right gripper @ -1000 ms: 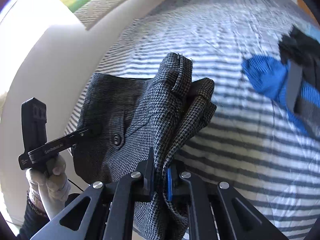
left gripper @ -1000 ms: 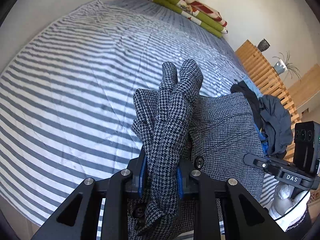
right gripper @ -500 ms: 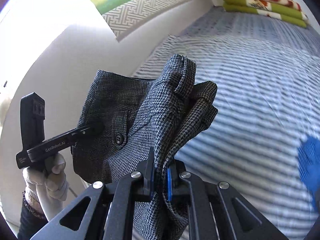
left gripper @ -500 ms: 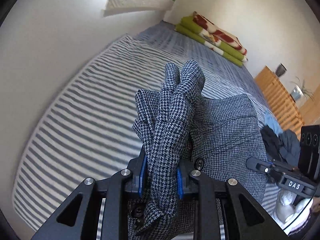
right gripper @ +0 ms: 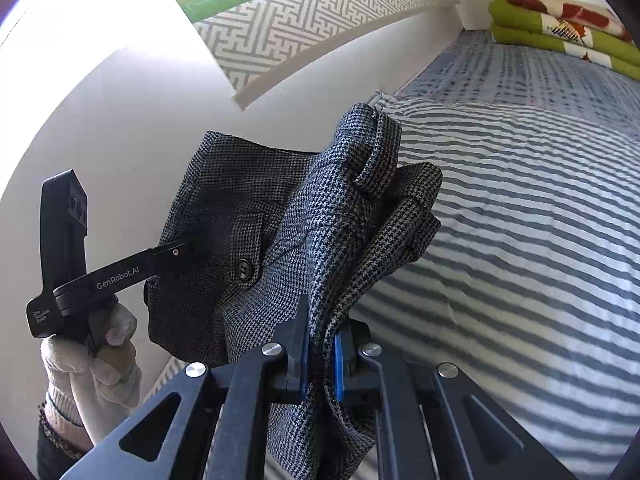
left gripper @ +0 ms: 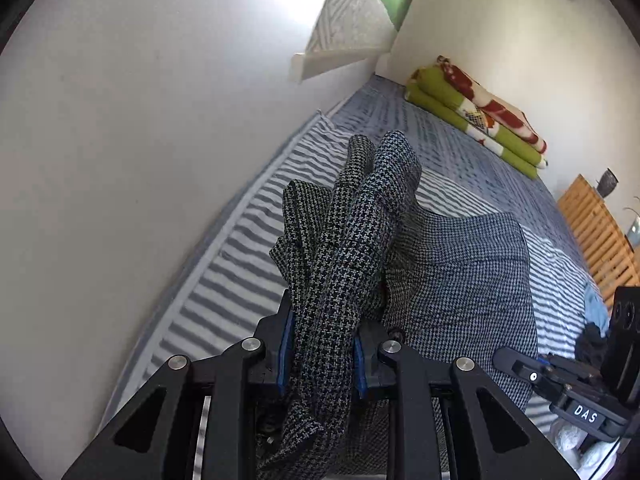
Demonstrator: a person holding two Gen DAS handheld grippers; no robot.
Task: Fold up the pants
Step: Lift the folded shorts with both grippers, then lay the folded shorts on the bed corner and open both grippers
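A bed with a blue and white striped sheet (left gripper: 460, 152) filled the right half of both views, and a plain white wall (left gripper: 120, 140) took the left side. The houndstooth pants (left gripper: 460, 280) hung in the middle of each frame, lifted above the sheet and stretched between the two grippers (a dark button showed on the cloth in the right wrist view). A folded green and red blanket (left gripper: 480, 116) lay at the far end of the bed, in the upper right. A wooden slatted frame (left gripper: 596, 224) stood at the right edge of the left wrist view. The left gripper (left gripper: 320, 354) was clamped on a thick bunch of the pants at lower centre. The right gripper (right gripper: 320, 360) was likewise closed on a fold of the pants. A gloved hand (right gripper: 88, 364) held the left gripper's handle at lower left.
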